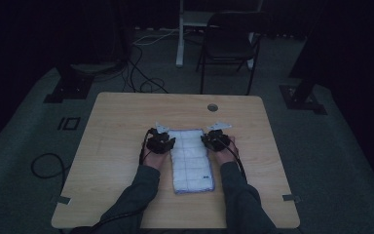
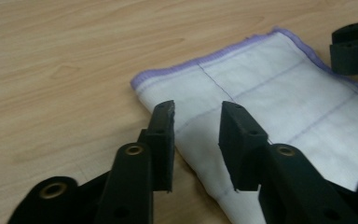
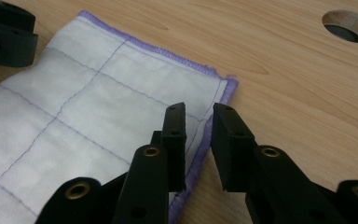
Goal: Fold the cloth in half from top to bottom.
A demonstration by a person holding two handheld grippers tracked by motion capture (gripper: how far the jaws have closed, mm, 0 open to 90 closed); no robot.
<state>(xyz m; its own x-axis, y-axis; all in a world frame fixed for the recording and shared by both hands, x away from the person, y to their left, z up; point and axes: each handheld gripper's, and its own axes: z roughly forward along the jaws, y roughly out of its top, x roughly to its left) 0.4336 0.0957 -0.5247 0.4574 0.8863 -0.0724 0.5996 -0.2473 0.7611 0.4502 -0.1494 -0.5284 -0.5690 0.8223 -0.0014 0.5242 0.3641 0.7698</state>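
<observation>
On the worktop (image 1: 126, 122) the white cloth (image 1: 191, 161) lies flat, folded into a long narrow strip, so the fold itself looks finished. The left claw (image 2: 196, 122) stands at the cloth's far left corner, jaws parted with nothing pinched. At the far right corner the right claw (image 3: 198, 122) straddles the hem, also gripping nothing; any further fold looks still to come.
</observation>
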